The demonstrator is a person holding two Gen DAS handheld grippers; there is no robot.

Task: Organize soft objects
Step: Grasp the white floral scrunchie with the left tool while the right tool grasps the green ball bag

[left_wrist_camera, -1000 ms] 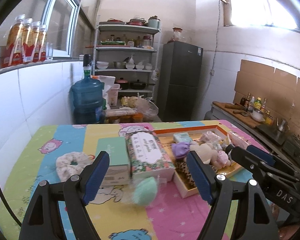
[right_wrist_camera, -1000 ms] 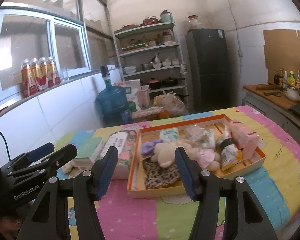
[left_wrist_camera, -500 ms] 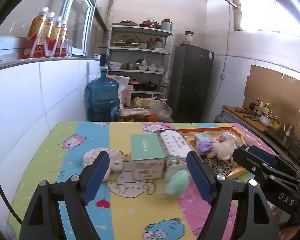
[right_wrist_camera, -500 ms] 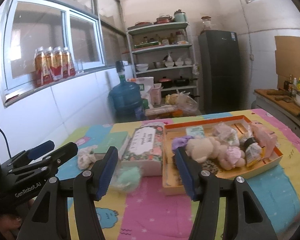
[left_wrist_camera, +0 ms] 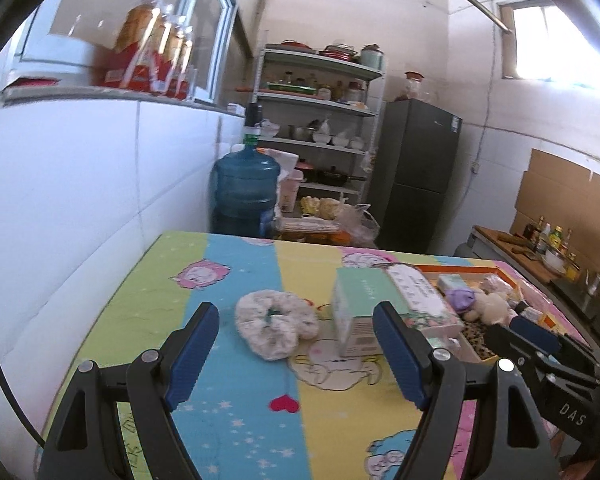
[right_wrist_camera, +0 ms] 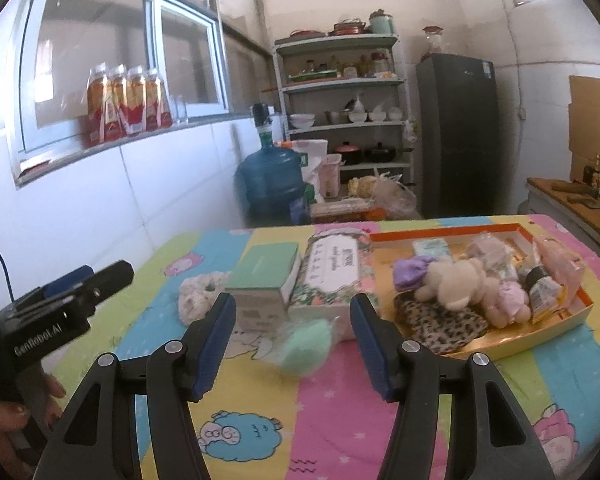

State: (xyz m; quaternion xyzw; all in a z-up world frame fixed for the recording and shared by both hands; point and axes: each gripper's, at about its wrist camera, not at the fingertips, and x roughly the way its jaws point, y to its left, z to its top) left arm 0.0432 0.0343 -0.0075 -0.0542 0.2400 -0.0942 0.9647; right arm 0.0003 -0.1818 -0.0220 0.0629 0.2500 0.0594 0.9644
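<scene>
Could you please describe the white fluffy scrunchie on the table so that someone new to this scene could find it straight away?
Start at the table with the colourful cartoon cloth, and find the mint-topped box standing beside the floral box. The scrunchie lies flat on the blue stripe, on the side of the mint-topped box nearer the white tiled wall. It is the only soft ring there, off-white with a dark green centre.

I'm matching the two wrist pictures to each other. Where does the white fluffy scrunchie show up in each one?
Left wrist: white scrunchie lies mid-frame between the blue pads, left of the green-topped box.
Right wrist: scrunchie left of centre, partly behind that box.
Shared landmark: blue water jug.
</scene>
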